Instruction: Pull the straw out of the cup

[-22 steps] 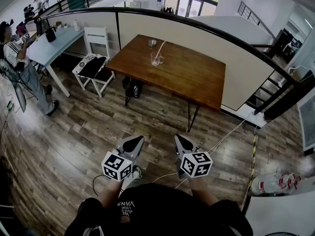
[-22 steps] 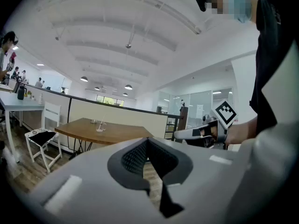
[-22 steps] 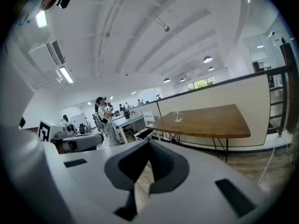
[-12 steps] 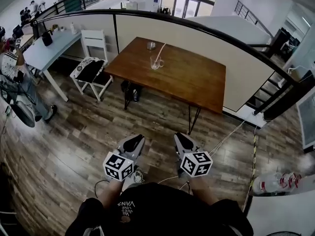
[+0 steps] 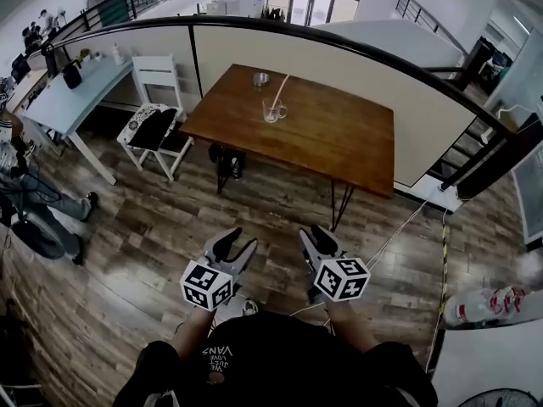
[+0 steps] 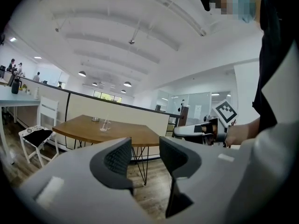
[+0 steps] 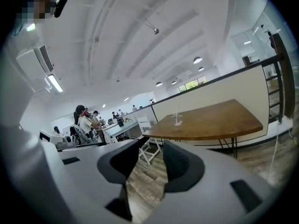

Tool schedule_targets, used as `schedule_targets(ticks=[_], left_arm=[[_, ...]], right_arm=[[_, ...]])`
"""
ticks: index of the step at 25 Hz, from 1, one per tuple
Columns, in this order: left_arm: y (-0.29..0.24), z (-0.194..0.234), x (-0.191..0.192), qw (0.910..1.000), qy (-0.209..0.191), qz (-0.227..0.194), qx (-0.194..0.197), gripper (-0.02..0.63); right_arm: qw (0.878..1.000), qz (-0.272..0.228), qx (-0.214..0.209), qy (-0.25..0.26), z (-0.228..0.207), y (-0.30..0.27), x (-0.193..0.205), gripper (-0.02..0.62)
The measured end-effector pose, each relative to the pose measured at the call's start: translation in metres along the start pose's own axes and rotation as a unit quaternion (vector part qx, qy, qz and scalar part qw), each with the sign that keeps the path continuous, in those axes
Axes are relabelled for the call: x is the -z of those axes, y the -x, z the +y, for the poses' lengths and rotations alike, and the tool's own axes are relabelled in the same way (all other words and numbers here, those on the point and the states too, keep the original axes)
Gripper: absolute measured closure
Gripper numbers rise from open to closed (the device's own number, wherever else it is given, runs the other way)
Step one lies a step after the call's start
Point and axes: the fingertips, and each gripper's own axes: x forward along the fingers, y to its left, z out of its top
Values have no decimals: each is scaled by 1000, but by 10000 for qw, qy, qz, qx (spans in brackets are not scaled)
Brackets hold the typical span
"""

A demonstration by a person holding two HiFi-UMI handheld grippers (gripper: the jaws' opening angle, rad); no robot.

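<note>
Since the cup (image 5: 271,109) and straw (image 5: 277,87) sit on the table (image 5: 339,134) up top, the left gripper (image 5: 235,242) and right gripper (image 5: 316,236) hang low in frame, open and empty.

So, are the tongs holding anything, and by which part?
Nothing is held: left tongs and right tongs are open and empty; the straw is in the cup.

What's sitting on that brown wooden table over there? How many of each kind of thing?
Glass cup: 1
Straw, standing in the cup: 1
Small grey bowl: 1
Total: 3
</note>
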Motion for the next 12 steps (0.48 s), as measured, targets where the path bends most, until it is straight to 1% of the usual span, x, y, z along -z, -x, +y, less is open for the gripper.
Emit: schedule_targets(ticks=[6, 12], left_arm=[[6, 35, -2, 9998, -14, 137, 132, 436], [-7, 58, -1, 9997, 131, 128, 178, 436]], right_arm=[[9996, -30, 191, -198, 10, -23, 3, 468], [9989, 81, 357, -307, 0, -39, 6, 468]])
